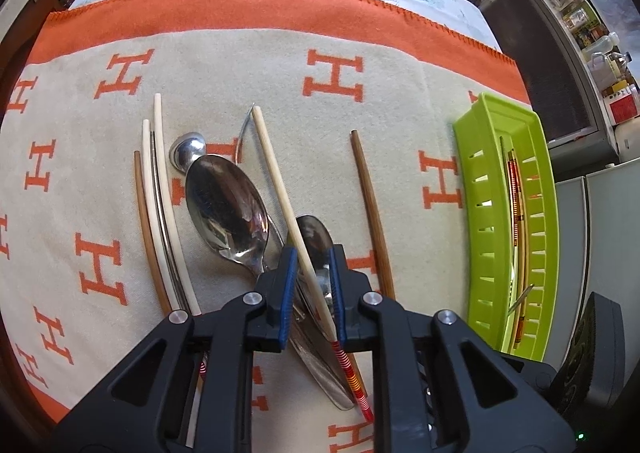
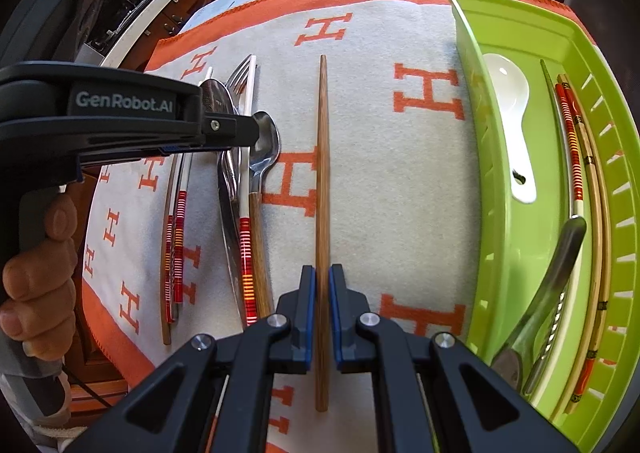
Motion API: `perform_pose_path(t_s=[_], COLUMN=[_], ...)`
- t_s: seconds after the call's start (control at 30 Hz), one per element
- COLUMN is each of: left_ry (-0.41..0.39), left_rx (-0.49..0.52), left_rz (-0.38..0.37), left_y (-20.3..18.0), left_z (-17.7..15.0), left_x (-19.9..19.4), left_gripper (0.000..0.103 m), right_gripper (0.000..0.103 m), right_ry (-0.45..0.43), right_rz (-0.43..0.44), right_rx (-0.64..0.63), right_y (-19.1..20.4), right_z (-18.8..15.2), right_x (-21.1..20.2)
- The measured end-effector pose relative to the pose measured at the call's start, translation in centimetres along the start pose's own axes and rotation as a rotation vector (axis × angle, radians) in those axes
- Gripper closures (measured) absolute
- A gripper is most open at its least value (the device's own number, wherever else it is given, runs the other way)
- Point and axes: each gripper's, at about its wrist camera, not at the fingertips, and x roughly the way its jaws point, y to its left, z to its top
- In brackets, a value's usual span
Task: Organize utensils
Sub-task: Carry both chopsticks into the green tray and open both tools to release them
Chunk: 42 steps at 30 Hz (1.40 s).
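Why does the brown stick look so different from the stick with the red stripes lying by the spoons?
The brown chopstick is plain dark wood all along; the striped chopstick is pale with red and orange bands at one end. The brown chopstick lies alone on the blanket; the striped chopstick lies in among a fork and spoons. The right gripper straddles the brown one; the left gripper straddles the striped one. Both are long, thin chopsticks lying flat.

- Spoons (image 1: 228, 209): polished, mirror-bright metal.
- Brown chopstick (image 2: 322, 213): matt, grained wood.
- Blanket (image 2: 400, 181): soft, fuzzy woven cloth.
- Basket (image 2: 516, 253): smooth, glossy green plastic.
- White spoon (image 2: 512, 121): glossy, like ceramic.
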Motion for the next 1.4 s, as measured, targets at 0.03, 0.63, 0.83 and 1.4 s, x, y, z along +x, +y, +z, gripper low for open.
perform_pose_path(t_s=[0.03,0.63,0.83,1.4], left_ry=[0.004,0.044,0.048,-0.067], left_rx=[-0.003,-0.016,-0.047,0.028], left_rz=[0.001,0.007,-0.051,-0.229], left_y=[0.0,-1.0,-0.4,-11.3], left_z=[0.1,-0.1,-1.0,-2.2], left_x=[0.2,2.4,0.7,-6.7], left_gripper=[0.089,0.1,0.1,0.1], right_gripper=[0.096,0.096,0.097,0.097], right_ry=[0.0,0.002,-0.021,-0.229], right_rz=[0.0,0.024,0.052,0.091], right_rx=[0.0,0.009,0.024,0.12], right_y=[0.0,-0.3,-0.5,-5.0], right_z=[0.0,0.0,-0.1,-2.4], right_x=[0.0,0.1,-0.2,-9.8])
